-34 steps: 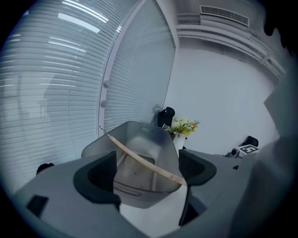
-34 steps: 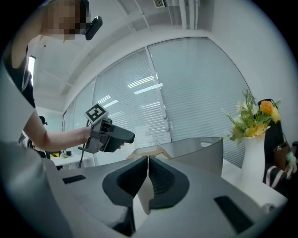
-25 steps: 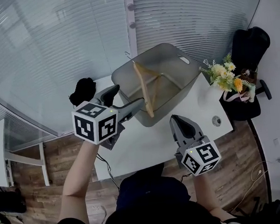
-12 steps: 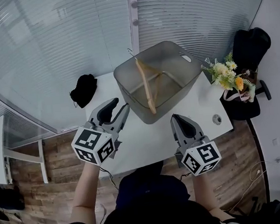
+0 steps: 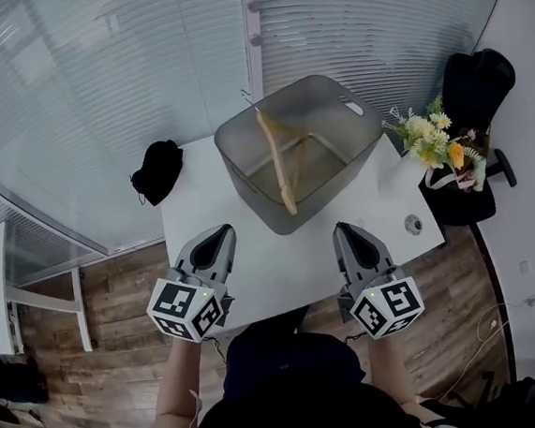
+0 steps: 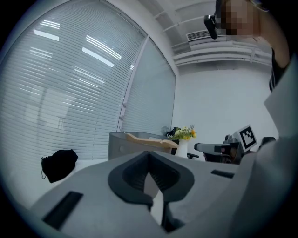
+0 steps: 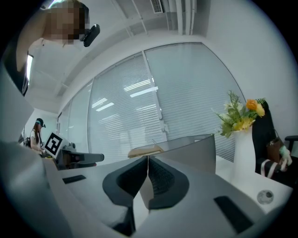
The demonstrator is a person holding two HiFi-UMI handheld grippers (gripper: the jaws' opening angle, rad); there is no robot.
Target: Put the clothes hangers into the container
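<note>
no readable text; only square markers [image 5: 190, 310] on the left gripper [image 5: 220, 234] and right gripper [image 5: 345, 232].

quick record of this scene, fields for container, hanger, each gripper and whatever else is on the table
container: grey tub, open top, far part of the white table
hanger: wooden hanger, leaning inside the container, hook end up at the far rim
left gripper: left gripper shut, jaws just closed, nothing between them
right gripper: right gripper shut, empty
other: black cloth item at the table's left end; flowers at its right

Right gripper [image 7: 148, 161], jaws together, empty
</note>
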